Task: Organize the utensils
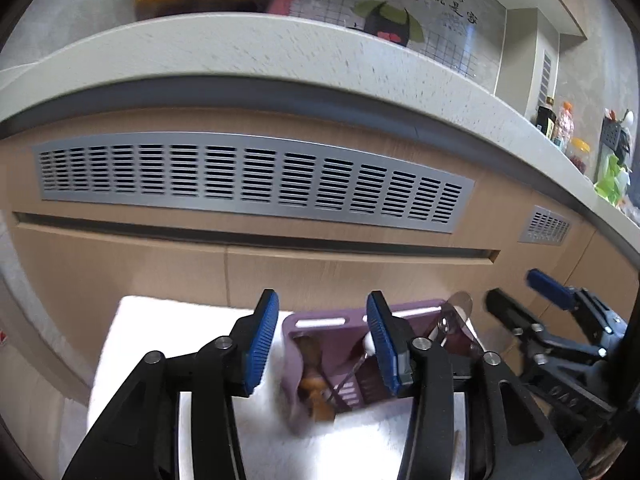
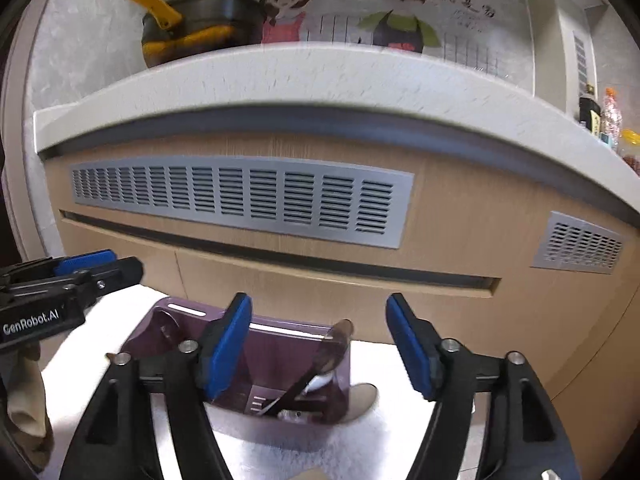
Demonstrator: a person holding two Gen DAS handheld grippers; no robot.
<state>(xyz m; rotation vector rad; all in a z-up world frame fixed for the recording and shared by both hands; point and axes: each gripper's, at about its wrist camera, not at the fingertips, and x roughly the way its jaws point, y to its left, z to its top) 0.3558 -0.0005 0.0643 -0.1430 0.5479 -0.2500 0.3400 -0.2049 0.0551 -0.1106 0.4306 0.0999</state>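
Observation:
A purple slotted utensil basket (image 1: 290, 360) stands on a white towel (image 1: 160, 320) in front of a wooden cabinet. Several utensils lean inside it, among them a brown-handled spoon (image 1: 312, 384) and a clear plastic spoon (image 1: 456, 308) that sticks out at its right end. My left gripper (image 1: 322, 312) is open just above the basket, with nothing between its blue pads. In the right wrist view the basket (image 2: 276, 344) lies below my right gripper (image 2: 320, 312), which stands wide open and holds nothing. A dark spoon (image 2: 340, 332) leans over the basket's right rim. Each gripper shows in the other's view: the right gripper (image 1: 520, 292) and the left gripper (image 2: 116, 266).
The cabinet front (image 2: 460, 240) with grey vent grilles (image 2: 240, 196) rises right behind the towel. On the pale countertop (image 2: 280, 76) above sit a black and yellow pot (image 2: 192, 28) and bottles (image 2: 600, 116) at the right. A beige sleeve (image 2: 24, 400) shows at the lower left.

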